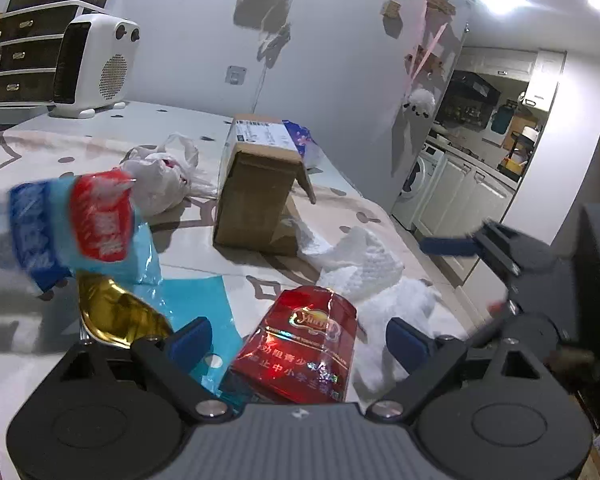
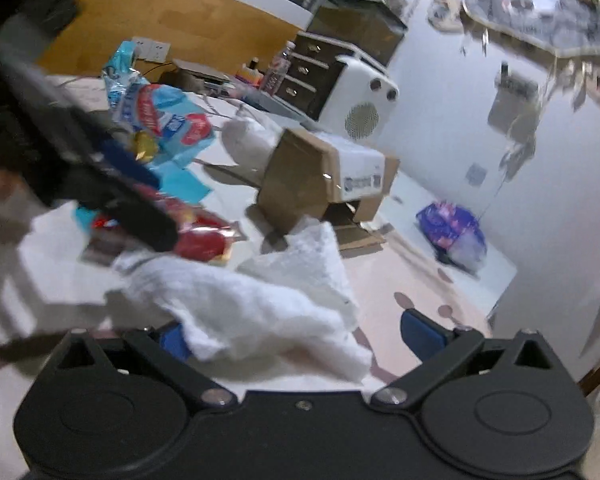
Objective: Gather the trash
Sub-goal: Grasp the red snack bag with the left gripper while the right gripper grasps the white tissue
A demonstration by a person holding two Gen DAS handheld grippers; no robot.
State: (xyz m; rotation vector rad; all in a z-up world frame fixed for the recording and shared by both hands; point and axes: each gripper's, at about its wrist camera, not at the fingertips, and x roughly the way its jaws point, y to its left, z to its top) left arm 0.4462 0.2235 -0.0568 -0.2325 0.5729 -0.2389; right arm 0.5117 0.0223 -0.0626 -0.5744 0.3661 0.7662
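Note:
A crumpled red cigarette pack (image 1: 300,356) lies on the patterned tablecloth (image 1: 260,280). My left gripper (image 1: 298,342) stands open around it, with a gap between each blue pad and the pack. In the right wrist view the same pack (image 2: 204,236) shows partly under the left gripper's dark fingers (image 2: 128,168). A crumpled white tissue (image 2: 252,312) lies between the wide jaws of my right gripper (image 2: 298,338), which is open; the tissue hides part of its left pad. One blue finger (image 1: 446,246) of the right gripper shows at the right of the left wrist view.
A cardboard box (image 1: 260,192) stands mid-table with more tissue (image 1: 360,264) beside it. A blue and red snack bag (image 1: 80,228), a gold wrapper (image 1: 116,312) and a white plastic bag (image 1: 160,176) lie left. A purple bag (image 2: 452,228) and white heater (image 1: 96,64) sit further back.

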